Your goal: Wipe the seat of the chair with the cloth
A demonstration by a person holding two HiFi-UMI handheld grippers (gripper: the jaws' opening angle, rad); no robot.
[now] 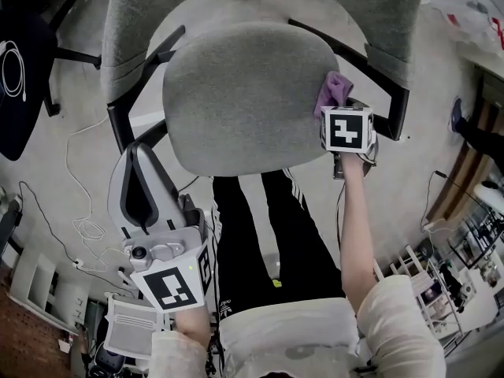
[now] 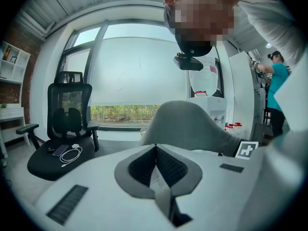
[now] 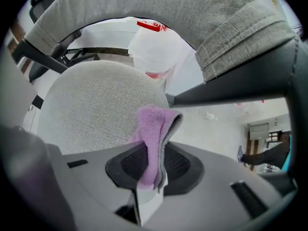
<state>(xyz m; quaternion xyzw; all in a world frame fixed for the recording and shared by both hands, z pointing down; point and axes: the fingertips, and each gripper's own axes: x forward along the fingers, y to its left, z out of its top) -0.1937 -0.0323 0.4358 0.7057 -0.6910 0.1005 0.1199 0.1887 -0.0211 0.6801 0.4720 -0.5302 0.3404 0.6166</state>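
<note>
One purple cloth [image 3: 155, 129] gripped by right tongs [image 3: 153, 163] at the edge of one chair seat [image 1: 236, 93]; left tongs [image 2: 155, 154] clenched empty

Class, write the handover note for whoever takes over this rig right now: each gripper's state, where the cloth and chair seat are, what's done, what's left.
Left gripper: jaws together, empty, held low, off the chair.
Right gripper: shut on the purple cloth.
The cloth is at the right edge of the grey seat, beside the armrest.
Done: cloth picked up and brought to the seat. The frames do not show how much is wiped.
Left: sweep the cloth across the seat.
</note>
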